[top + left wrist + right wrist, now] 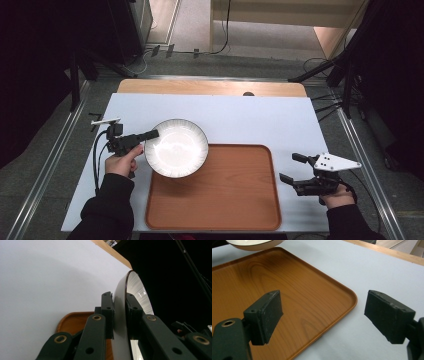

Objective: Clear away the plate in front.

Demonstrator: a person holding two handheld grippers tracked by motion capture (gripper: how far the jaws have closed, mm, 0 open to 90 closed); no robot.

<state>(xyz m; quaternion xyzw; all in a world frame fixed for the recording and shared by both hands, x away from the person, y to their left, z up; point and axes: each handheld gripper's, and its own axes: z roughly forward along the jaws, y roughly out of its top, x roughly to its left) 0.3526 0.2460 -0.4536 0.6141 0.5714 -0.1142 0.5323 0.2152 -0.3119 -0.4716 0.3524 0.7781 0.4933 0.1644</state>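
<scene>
Clamping the white plate's rim, the left gripper holds it raised over the wooden tray's corner, apparently for placing, while the right gripper waits beside, jaws apart.

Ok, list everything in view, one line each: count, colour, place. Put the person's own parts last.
bowl: one, white with a dark rim, over the tray's far left corner, its rim clamped by the left tool.
tray: one, brown wood-grain, on the near middle of the table.
table: one, white top with a bare wooden strip along its far edge.
cables: several, dark, on the floor beyond the table.
left tool: one, black, shut on the bowl's left rim.
right tool: one, black with a grey plate on top, jaws open, right of the tray.
hands: two, in dark sleeves, entering from the near edge, one on each tool.
</scene>
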